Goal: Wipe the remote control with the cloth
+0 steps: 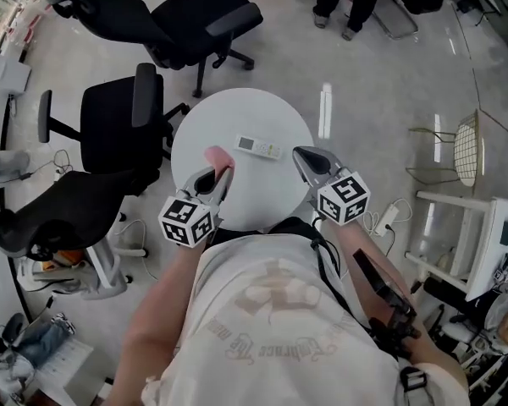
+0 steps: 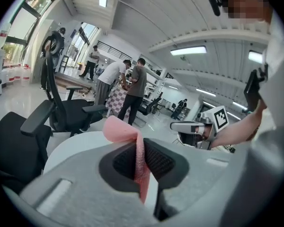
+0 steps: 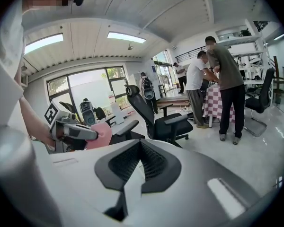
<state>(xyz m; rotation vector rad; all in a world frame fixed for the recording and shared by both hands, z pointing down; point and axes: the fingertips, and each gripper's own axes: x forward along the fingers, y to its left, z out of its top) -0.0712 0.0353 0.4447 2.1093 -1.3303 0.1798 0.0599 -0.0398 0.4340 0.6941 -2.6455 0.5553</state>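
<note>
Head view looks down on a smooth, round white table [image 1: 256, 200] beside black office chairs [image 1: 118, 125]. The left gripper [image 1: 221, 174] pinches a soft, folded pink cloth [image 1: 214, 155] over the table's near side. The right gripper [image 1: 303, 157] is closed on nothing. A slim, white, rectangular remote control [image 1: 260, 147] lies flat mid-table, clear of both grippers.

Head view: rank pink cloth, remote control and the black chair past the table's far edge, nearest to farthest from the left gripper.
1. pink cloth: clamped between the jaws of the left gripper.
2. remote control: on the round table, up-right of the jaws.
3. black chair: on the floor beyond the table, top of the view.
</note>
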